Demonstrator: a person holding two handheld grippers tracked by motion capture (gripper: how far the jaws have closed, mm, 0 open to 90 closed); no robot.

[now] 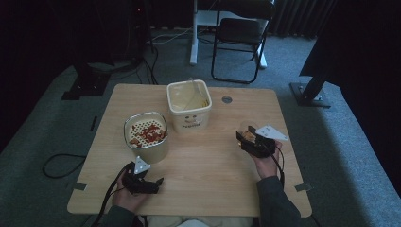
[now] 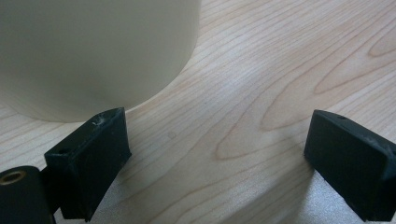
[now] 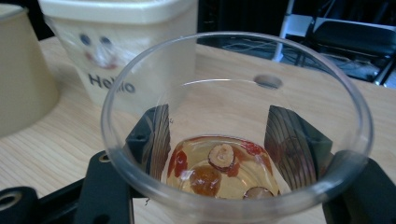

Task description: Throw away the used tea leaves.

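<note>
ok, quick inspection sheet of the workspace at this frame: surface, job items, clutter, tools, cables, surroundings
Surface: light wooden table, dry as far as seen.
Job's things: clear plastic cup with liquid and a few red and brown pieces at its bottom; round strainer tub holding red pieces; square cream "Hello" tub.
Clutter: nothing seen.
Grippers: right tool shut on the cup, clear of the table; left tool open, low on the table beside the strainer tub.
Cables: one trails from each tool; loose black cable on the floor at left.
Surroundings: folding chair, grey carpet, dark stands.
</note>
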